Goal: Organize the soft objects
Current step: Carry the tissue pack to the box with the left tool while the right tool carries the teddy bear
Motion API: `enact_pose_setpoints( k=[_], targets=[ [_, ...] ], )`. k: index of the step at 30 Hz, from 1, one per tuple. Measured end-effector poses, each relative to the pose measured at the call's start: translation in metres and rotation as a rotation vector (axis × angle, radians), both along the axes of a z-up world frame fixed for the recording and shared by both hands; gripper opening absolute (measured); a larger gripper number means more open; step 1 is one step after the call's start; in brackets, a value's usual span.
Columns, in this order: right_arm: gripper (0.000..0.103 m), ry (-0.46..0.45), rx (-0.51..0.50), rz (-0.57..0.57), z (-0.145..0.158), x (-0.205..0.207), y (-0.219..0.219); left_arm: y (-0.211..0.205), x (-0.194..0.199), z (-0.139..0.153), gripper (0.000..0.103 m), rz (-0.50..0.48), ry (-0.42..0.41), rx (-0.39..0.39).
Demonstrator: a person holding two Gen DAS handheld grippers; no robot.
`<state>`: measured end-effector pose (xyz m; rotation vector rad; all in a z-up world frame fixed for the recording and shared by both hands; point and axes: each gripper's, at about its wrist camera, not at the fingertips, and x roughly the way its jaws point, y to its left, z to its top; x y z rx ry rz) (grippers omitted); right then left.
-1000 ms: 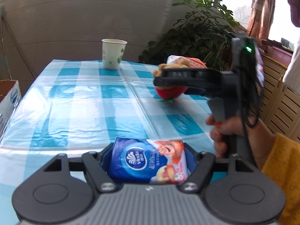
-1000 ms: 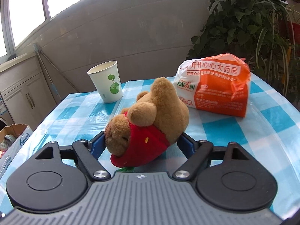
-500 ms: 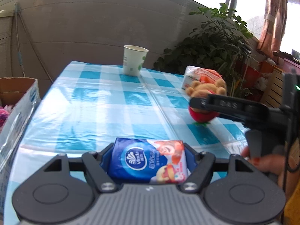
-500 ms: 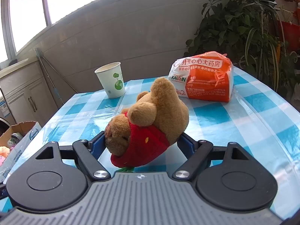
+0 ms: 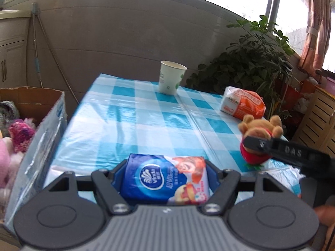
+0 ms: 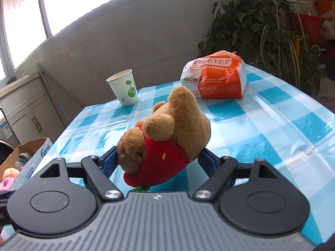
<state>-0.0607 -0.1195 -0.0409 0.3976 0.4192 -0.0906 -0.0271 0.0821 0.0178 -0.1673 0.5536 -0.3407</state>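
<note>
- The left gripper is clamped on a blue pack of tissues, its pads pressing the pack's two short sides; the pack hangs over the near edge of the table.
- The right gripper grips a brown teddy bear in a red top, held head-down and tilted, above the near part of the table; from the left wrist view the bear shows toward the table's right edge.
- An orange and white pack lies near the far right corner of the blue-checked tablecloth, apart from both grippers.
- A paper cup with a green print stands upright close to the far edge, left of the orange pack.
- A cardboard box sits just beside the table's left edge, lower than the tabletop; knitted and plush things in pink and grey lie inside it.
- A leafy potted plant stands beyond the far right corner.
- A long-handled tool leans on the wall behind the box.
</note>
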Motion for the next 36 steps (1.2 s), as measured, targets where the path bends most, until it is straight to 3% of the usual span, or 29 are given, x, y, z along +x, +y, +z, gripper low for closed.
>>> enact_pose_setpoints(
  k=[19,36],
  targets=[
    [0.101,0.008,-0.031,0.058,0.01,-0.018,0.047,0.049,-0.007,0.014,0.073,0.1,-0.039,-0.066],
    [0.101,-0.033,-0.068,0.234,0.043,-0.004,0.116,0.109,-0.003,0.032,0.073,0.28,-0.107,-0.093]
  ],
)
